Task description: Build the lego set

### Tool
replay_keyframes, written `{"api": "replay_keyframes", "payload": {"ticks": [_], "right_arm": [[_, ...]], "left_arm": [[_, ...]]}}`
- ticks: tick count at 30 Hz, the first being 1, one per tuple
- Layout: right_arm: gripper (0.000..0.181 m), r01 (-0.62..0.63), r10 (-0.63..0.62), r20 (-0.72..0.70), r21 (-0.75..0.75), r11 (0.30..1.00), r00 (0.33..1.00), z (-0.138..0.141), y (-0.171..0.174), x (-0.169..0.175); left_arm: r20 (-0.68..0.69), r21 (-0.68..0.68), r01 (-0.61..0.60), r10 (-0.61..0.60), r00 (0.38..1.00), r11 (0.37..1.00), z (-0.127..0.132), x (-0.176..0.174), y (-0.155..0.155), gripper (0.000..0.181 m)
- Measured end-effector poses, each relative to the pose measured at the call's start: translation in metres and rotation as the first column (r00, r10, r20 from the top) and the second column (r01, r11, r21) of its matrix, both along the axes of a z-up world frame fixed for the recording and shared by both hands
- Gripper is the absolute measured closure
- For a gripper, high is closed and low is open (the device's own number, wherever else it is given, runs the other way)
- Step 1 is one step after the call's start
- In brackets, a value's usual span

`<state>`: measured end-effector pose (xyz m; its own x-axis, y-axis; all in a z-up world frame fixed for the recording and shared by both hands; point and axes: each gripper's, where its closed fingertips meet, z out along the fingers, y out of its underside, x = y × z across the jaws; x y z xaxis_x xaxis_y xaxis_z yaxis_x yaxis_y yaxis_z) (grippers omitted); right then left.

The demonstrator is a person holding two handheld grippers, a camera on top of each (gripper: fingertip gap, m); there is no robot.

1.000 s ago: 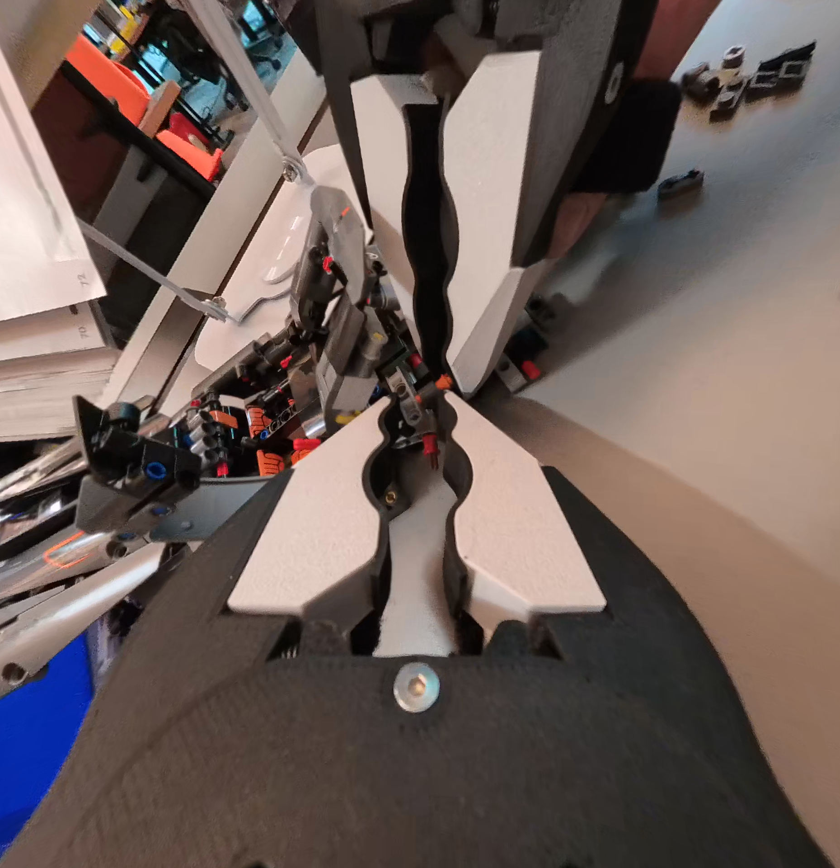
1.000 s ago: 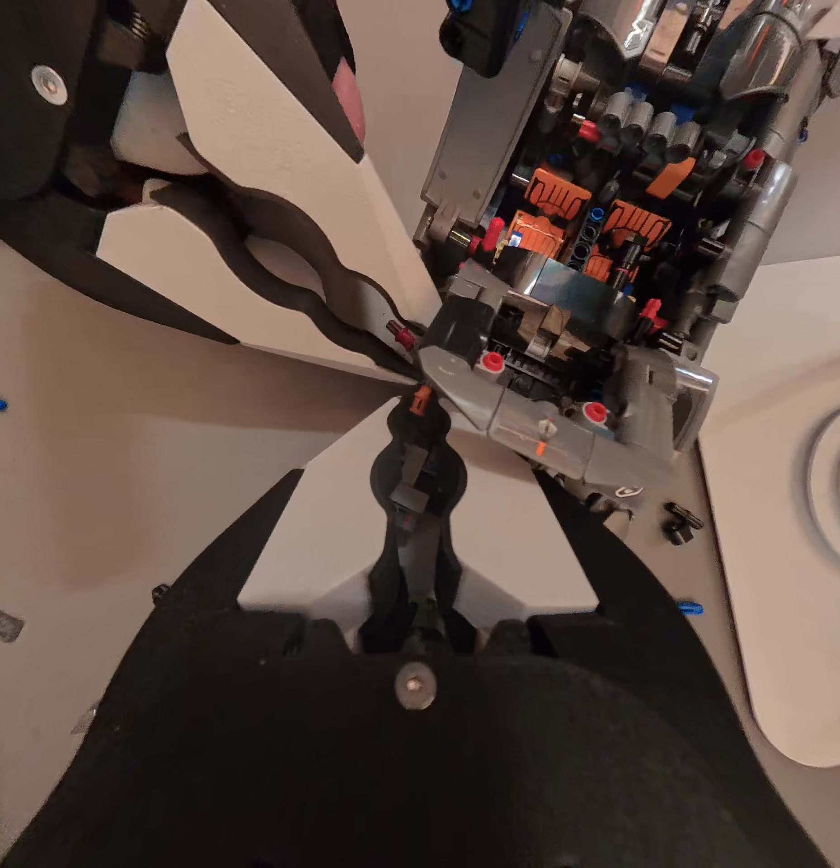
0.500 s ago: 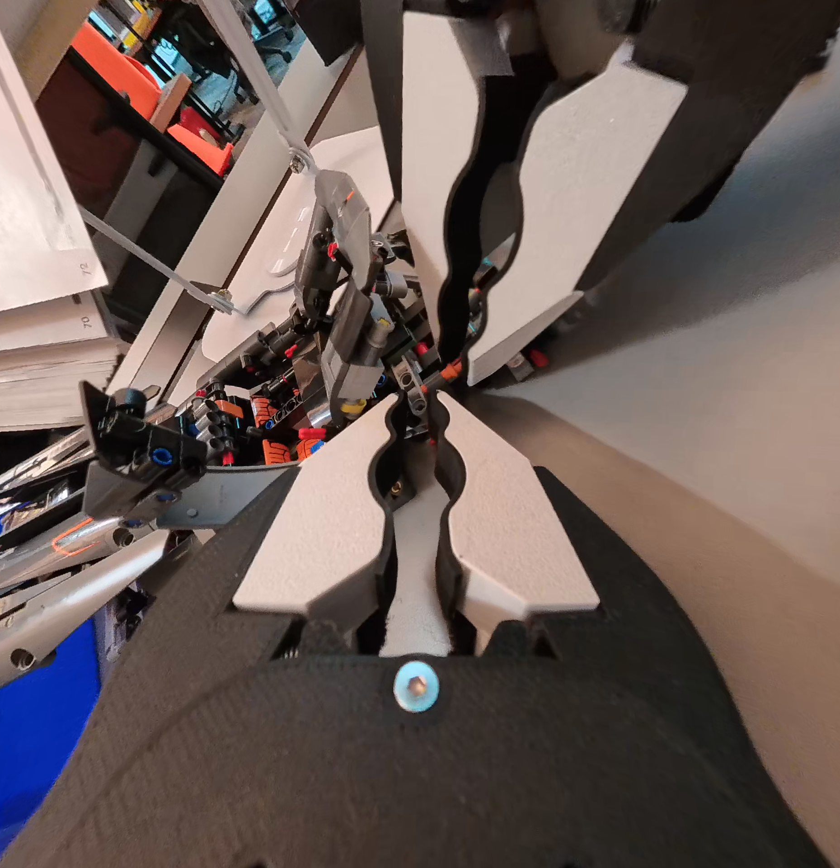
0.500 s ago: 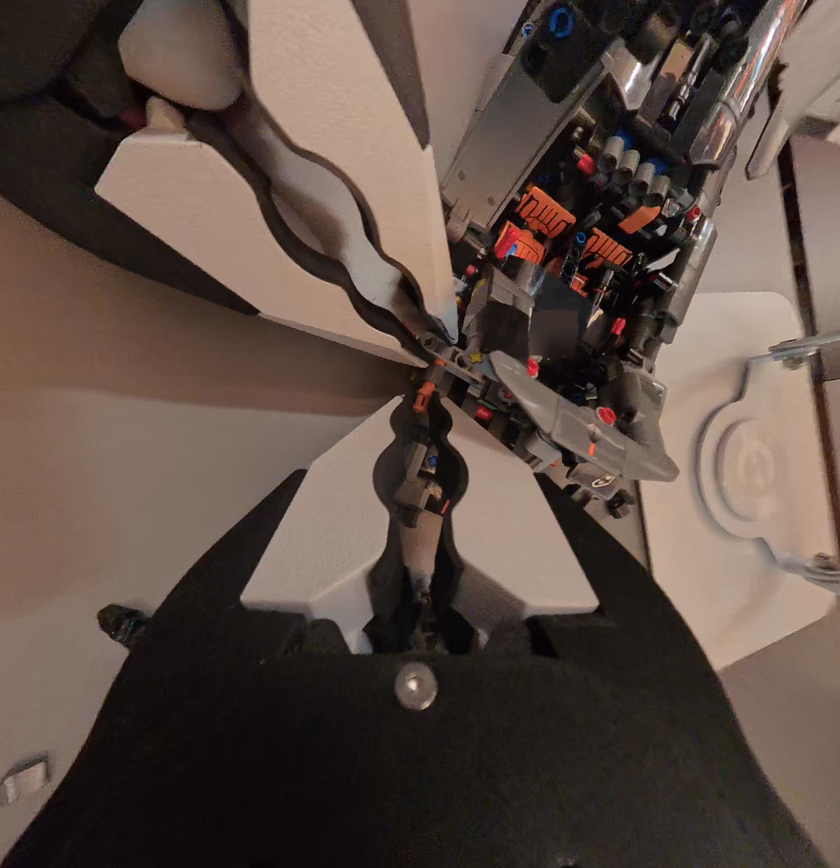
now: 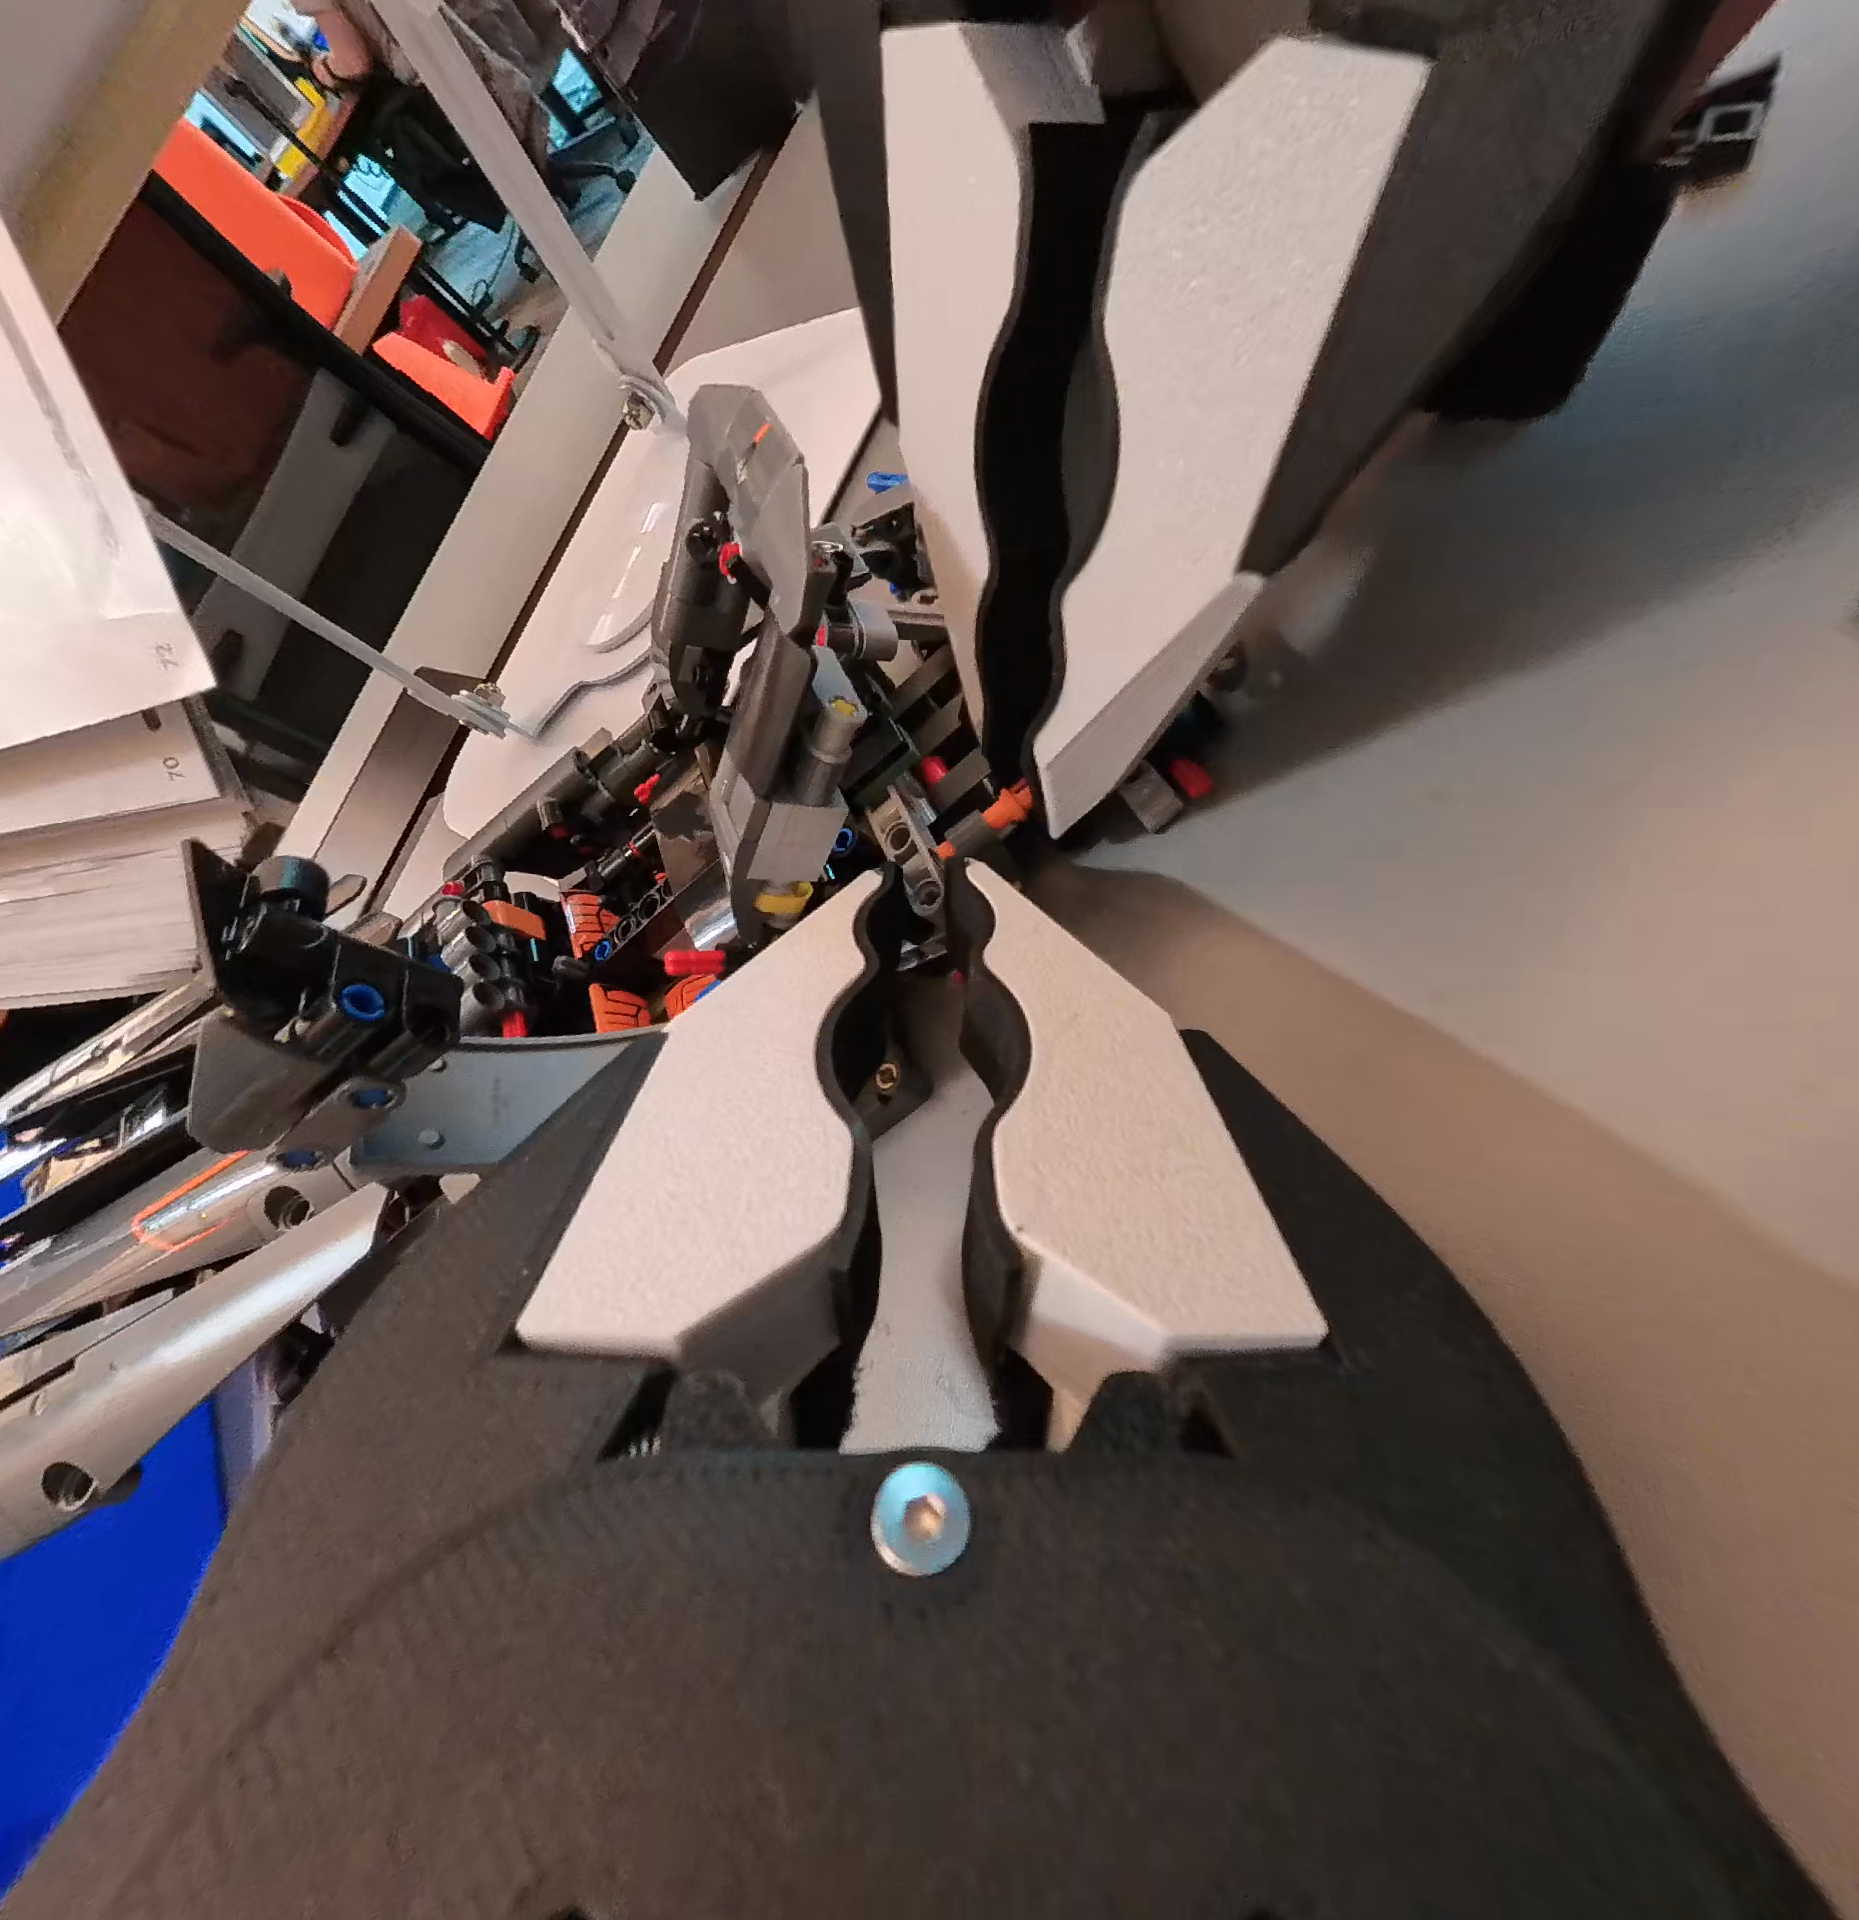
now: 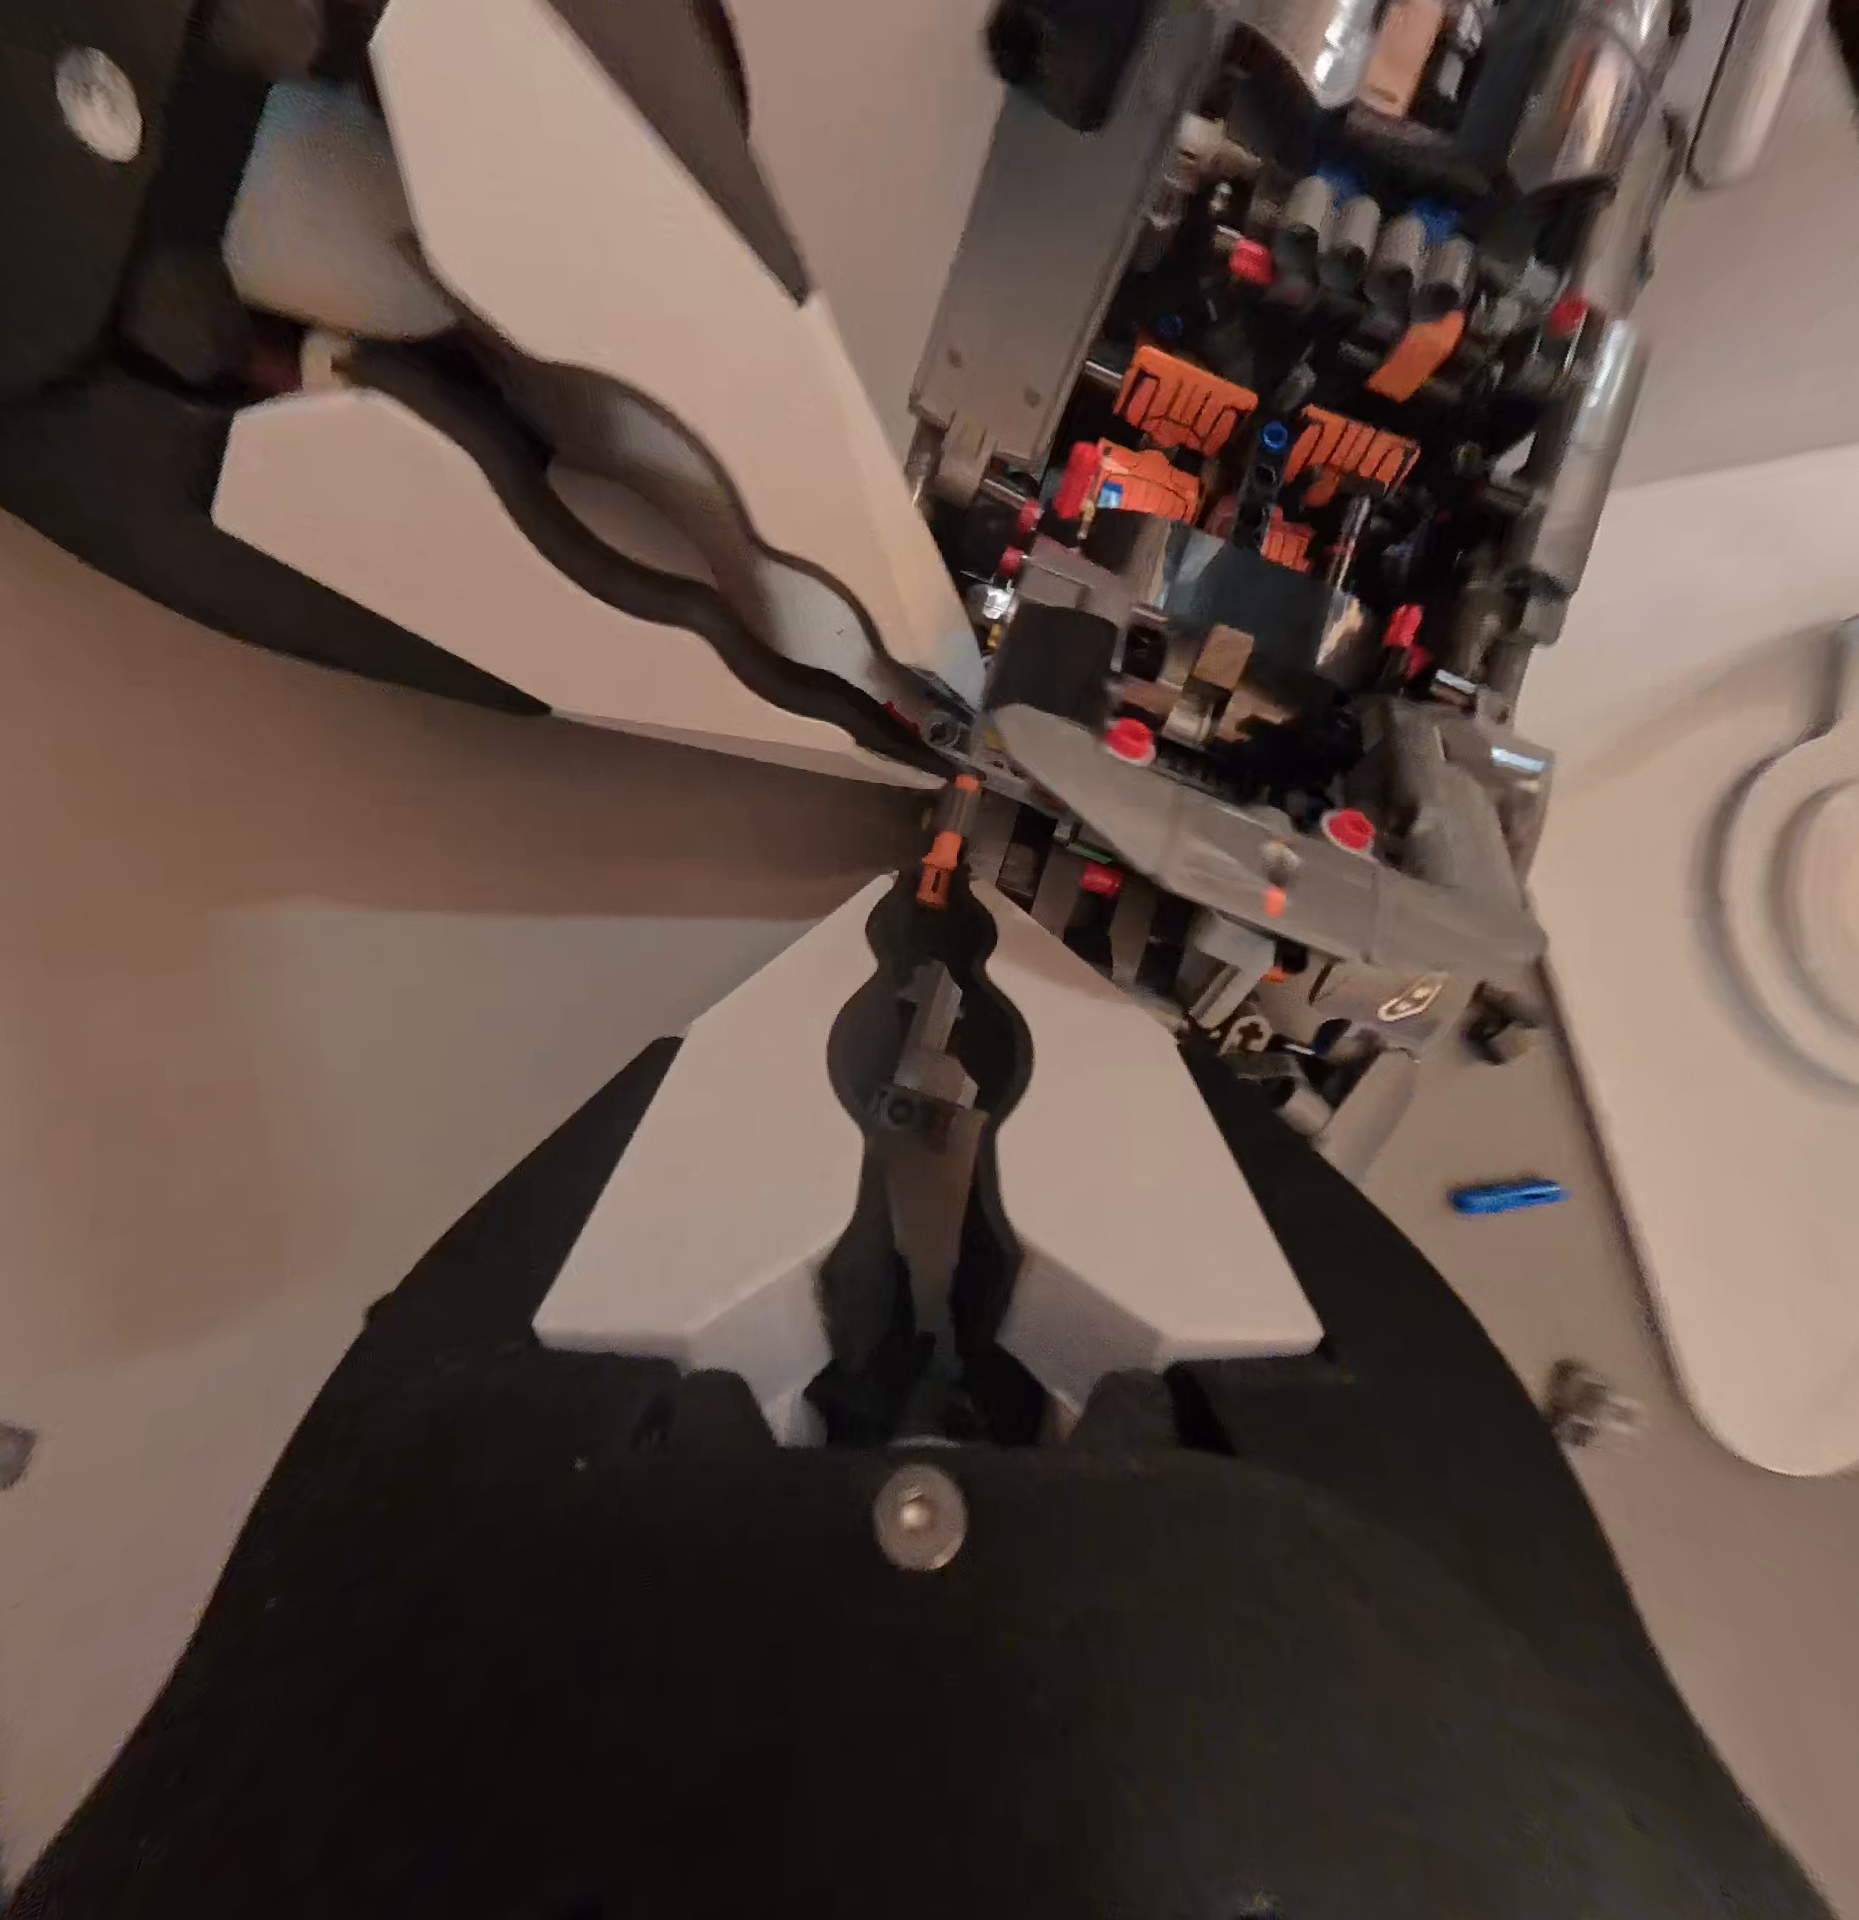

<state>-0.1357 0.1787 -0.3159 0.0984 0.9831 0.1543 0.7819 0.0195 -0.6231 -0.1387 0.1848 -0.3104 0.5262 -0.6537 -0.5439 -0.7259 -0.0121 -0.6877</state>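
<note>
Left white-fingered black gripper [image 5: 920, 894] clamped on a small grey perforated lego beam [image 5: 917, 871] at the near edge of the big grey, black and orange lego vehicle model [image 5: 738, 748]. Right white-fingered black gripper [image 6: 937, 902] pinched shut on a thin dark grey axle piece with an orange end [image 6: 940, 862], orange tip pointed at the model's corner, touching or just short of it (hard to tell, blurred). Both sets of fingertips nearly meeting at that corner. Model [image 6: 1268, 665] resting on the light beige tabletop [image 5: 1527, 935], partly over a white moulded tray [image 6: 1756, 1091]. Small blue pin [image 6: 1505, 1195] loose on the table beside the model. Stack of white instruction pages [image 5: 63, 623] off to the left.
</note>
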Motion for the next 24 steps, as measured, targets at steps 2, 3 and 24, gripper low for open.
{"api": "replay_keyframes", "payload": {"ticks": [2, 3, 24], "right_arm": [[0.179, 0.024, -0.034, -0.066, -0.136, 0.99, 0.997, 0.0011, -0.0015, 0.0015], [0.179, 0.028, -0.038, -0.07, -0.138, 0.99, 0.997, 0.0012, -0.0017, 0.0022], [0.179, 0.019, -0.024, 0.052, 0.098, 0.995, 0.998, 0.0036, -0.003, 0.0073]], "left_arm": [[-0.005, 0.007, 0.004, -0.004, 1.0, 1.0, 0.0002, 0.0014, -0.0004, 0.175], [-0.004, 0.005, 0.009, -0.009, 1.0, 1.0, 0.0, 0.0019, -0.0005, 0.175], [0.0, 0.006, 0.029, -0.029, 1.0, 1.0, 0.0007, 0.0046, -0.0031, 0.175]]}}
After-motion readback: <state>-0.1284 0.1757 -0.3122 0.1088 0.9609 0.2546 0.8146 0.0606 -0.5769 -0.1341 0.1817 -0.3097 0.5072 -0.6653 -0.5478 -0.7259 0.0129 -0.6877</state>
